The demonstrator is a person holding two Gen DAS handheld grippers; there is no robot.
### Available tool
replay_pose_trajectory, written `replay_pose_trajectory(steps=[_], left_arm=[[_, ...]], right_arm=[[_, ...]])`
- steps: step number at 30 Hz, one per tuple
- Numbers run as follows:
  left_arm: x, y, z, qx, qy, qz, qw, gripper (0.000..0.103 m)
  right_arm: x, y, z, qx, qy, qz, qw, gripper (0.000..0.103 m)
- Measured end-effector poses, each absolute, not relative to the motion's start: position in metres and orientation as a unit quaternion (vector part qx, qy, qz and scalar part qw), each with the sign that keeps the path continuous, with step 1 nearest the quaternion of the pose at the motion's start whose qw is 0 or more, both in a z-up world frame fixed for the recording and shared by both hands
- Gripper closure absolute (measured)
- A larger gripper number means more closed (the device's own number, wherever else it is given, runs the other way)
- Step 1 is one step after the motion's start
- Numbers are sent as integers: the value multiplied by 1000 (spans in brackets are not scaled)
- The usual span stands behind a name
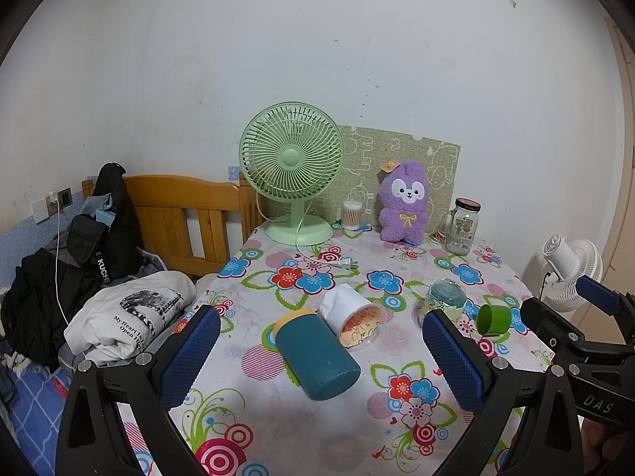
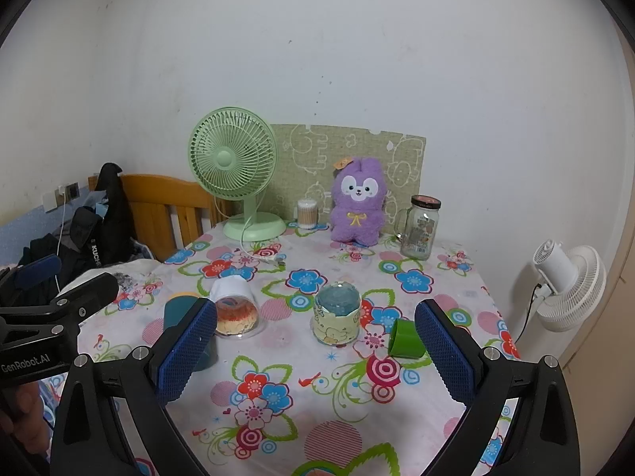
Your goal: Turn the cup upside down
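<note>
Left hand-held gripper (image 1: 321, 351) wide open, empty, above teal cylindrical cup (image 1: 317, 355) lying sideways on floral surface (image 1: 397, 269); right hand-held gripper (image 2: 315, 351) wide open, empty

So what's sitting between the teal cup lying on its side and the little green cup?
Between the teal cup and green cup: a tipped white paper cup and an upside-down glass cup, clearest in the left wrist view.

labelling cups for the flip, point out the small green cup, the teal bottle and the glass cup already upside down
small green cup (image 2: 406, 340): right wrist view, side wall
teal bottle (image 1: 317, 353): left wrist view, body
upside-down glass cup (image 2: 337, 317): right wrist view, side wall
</note>
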State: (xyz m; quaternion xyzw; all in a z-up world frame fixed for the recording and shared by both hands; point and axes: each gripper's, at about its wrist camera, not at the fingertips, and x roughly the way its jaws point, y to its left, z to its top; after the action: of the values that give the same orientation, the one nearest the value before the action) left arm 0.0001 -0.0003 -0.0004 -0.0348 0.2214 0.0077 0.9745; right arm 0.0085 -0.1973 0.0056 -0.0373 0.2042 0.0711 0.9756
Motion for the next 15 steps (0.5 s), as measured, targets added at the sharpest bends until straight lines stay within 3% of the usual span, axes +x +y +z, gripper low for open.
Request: replay_pose_trajectory(steps=[15], left_arm=[[-1,-3,-2,-35,223,8,974,0]], right_arm=[[11,-195,4,-38,208,75,974,2]])
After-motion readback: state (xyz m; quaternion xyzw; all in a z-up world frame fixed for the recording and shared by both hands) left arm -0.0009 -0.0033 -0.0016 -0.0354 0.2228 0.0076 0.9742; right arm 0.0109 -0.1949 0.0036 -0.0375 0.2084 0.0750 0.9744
